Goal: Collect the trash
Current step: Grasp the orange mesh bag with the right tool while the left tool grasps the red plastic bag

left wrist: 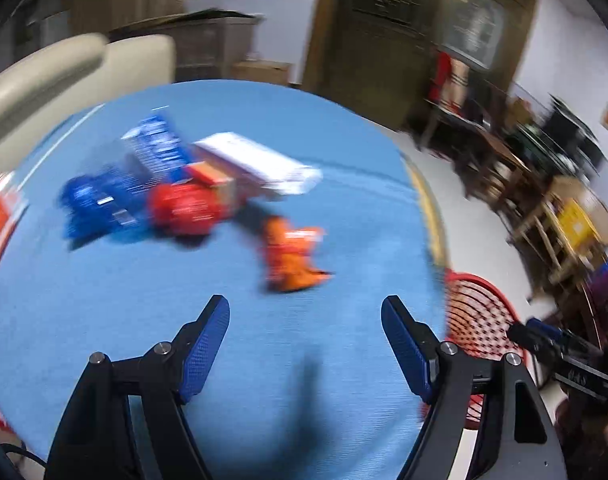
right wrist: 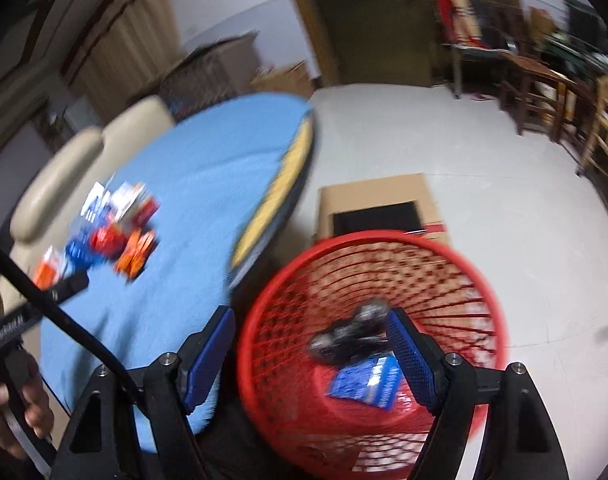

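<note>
Trash lies in a pile on the blue tabletop [left wrist: 104, 300]: an orange crumpled wrapper [left wrist: 292, 254], a red wrapper [left wrist: 184, 208], a blue wrapper [left wrist: 96, 204], a blue-white packet [left wrist: 156, 148] and a white box [left wrist: 260, 164]. My left gripper [left wrist: 304, 344] is open and empty, just short of the orange wrapper. My right gripper [right wrist: 312, 354] is open above the red mesh basket [right wrist: 476, 280], which holds a dark crumpled wrapper [right wrist: 352, 336] and a blue packet [right wrist: 368, 384]. The pile also shows in the right wrist view [right wrist: 112, 236].
An orange-white packet [left wrist: 0, 216] lies at the table's left edge. The basket [left wrist: 480, 320] stands on the floor beside the table's right edge. A cardboard box [right wrist: 376, 204] lies behind it. Beige chairs [left wrist: 64, 68] stand behind the table; wooden furniture [left wrist: 504, 168] fills the right.
</note>
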`<state>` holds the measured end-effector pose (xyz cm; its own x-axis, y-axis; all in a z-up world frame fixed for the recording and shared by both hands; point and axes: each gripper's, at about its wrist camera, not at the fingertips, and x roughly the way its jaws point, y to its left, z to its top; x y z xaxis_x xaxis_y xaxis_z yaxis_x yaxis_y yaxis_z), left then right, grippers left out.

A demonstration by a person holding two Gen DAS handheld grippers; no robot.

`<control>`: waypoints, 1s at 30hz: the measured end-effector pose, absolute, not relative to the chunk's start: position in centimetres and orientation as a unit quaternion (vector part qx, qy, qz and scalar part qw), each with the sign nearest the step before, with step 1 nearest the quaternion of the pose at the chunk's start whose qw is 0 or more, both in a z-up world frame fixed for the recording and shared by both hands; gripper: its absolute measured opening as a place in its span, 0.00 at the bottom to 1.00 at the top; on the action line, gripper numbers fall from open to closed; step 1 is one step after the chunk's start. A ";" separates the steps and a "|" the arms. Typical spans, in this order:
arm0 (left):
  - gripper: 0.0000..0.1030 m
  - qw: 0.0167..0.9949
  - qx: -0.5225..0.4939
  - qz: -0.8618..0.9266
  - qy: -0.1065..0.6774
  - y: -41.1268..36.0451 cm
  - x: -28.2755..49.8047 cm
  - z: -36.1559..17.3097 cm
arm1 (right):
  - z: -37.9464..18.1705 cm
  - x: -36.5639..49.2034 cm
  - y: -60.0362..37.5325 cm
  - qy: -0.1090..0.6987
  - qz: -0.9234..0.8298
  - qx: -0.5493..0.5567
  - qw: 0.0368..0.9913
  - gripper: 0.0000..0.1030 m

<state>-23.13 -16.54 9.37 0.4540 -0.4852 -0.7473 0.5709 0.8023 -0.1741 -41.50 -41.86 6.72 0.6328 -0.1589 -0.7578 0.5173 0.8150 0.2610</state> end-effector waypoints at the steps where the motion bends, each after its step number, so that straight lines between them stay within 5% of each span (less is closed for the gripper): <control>1: 0.77 0.856 0.045 -0.295 0.422 -15.4 -22.5 9.1 | 6.7 -40.1 -40.6 0.396 -0.183 0.219 0.873 0.81; 21: 0.77 0.878 -0.022 -0.198 0.436 -6.1 -16.3 6.2 | 6.2 -20.8 -28.3 0.429 -0.088 0.104 0.893 0.80; 23: 0.77 0.879 -0.022 -0.199 0.433 -6.5 -15.7 6.5 | 5.6 -19.6 -28.1 0.437 -0.089 0.100 0.889 0.65; 24: 0.77 0.879 -0.023 -0.200 0.432 -6.8 -15.4 6.8 | 5.5 -19.1 -28.0 0.442 -0.090 0.097 0.887 0.40; 25: 0.77 0.879 -0.023 -0.202 0.431 -7.2 -15.1 6.9 | 5.1 -18.7 -27.9 0.451 -0.090 0.095 0.883 0.32; 30: 0.77 0.871 -0.009 -0.226 0.437 -10.8 -13.4 7.1 | 4.9 -19.5 -28.2 0.445 -0.077 0.104 0.886 0.30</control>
